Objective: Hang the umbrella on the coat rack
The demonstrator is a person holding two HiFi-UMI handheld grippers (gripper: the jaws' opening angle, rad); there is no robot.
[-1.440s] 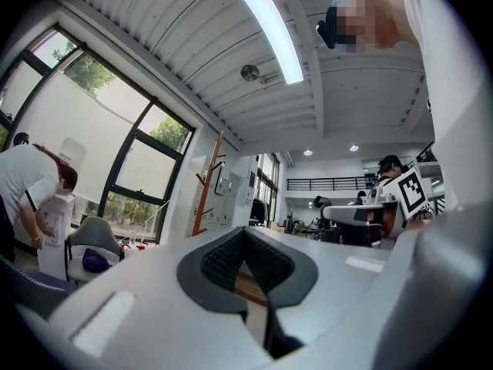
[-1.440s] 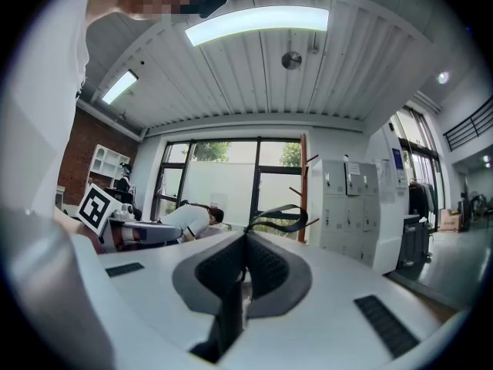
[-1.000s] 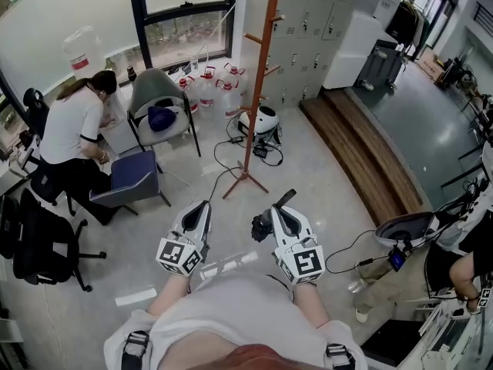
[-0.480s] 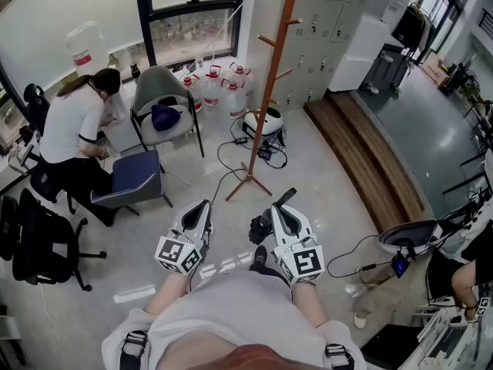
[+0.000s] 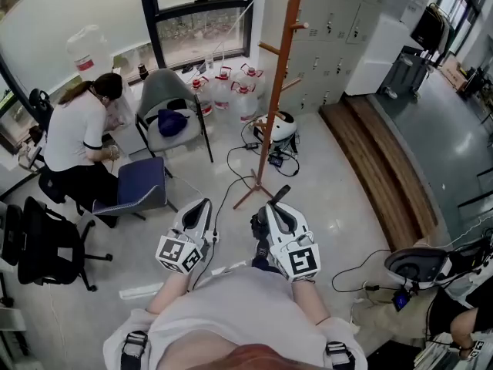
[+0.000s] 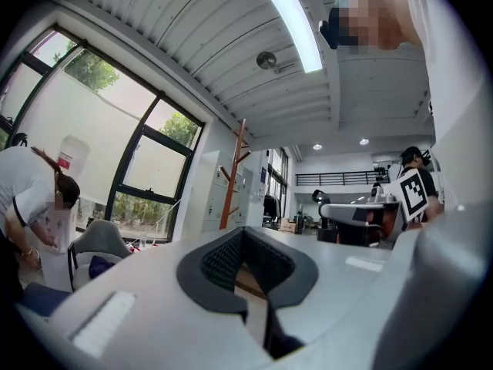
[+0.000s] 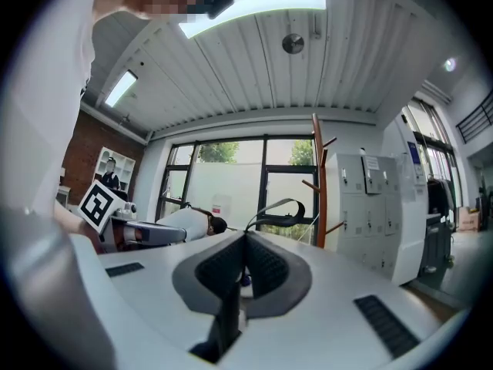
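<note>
The coat rack [image 5: 276,91] is a tall orange-brown pole with side pegs, standing on spread feet just ahead of both grippers; it also rises in the left gripper view [image 6: 233,176] and the right gripper view [image 7: 317,179]. My right gripper [image 5: 271,206] is shut on the black umbrella [image 5: 259,236], whose dark bulk hangs beside and under it. The umbrella's strap loop [image 7: 282,210] curls up out of the closed right gripper [image 7: 246,236] jaws. My left gripper [image 5: 203,204] is level beside it, and its view of the left gripper [image 6: 243,231] shows the pads together with nothing in them.
A seated person [image 5: 77,137] works at the left near a blue chair [image 5: 140,185] and a grey chair [image 5: 171,106]. Water jugs [image 5: 231,91] stand under the window. Cables and a white round device [image 5: 282,126] lie by the rack's feet. A wooden bench [image 5: 377,160] runs along the right.
Both grippers and the person have moved forward toward the coat rack; its base now lies much closer to the jaw tips. The right gripper keeps its hold on the umbrella.
</note>
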